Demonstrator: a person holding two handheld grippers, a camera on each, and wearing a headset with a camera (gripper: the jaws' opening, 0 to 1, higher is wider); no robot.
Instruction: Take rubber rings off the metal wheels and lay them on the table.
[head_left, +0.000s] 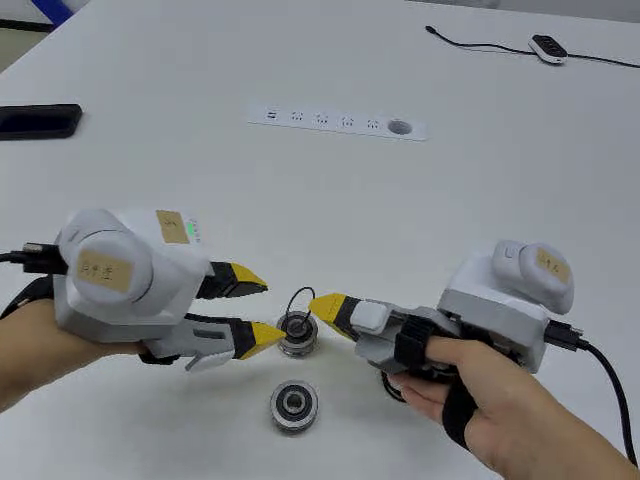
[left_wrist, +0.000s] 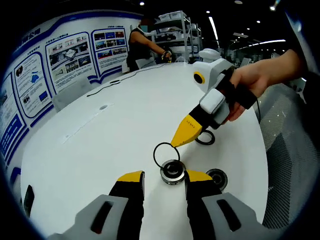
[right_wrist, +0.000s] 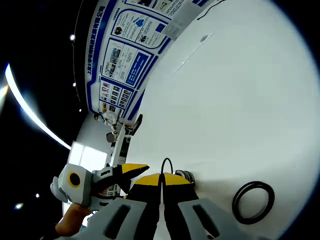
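Yellow-tipped left gripper (head_left: 268, 310) comes in from the left, held low over the table (head_left: 470, 150) near its front edge. Its jaws are spread, one on each side of a wheel (head_left: 297, 333), just beside it; in the left gripper view the wheel sits between the tips and contact can't be told. The right gripper (head_left: 325, 305) reaches in from the right in a person's hand (head_left: 470, 385), tilted down toward the same wheel. Its jaws are pressed together, pinching a ring (head_left: 301, 293). The ring is a thin black loop standing up off the wheel, its lower part at the wheel's top; can't tell if it is still seated. A second wheel (head_left: 293, 405), metal with a dark centre, lies nearer the front edge. A loose ring (right_wrist: 253, 201) lies flat on the table under the right hand.
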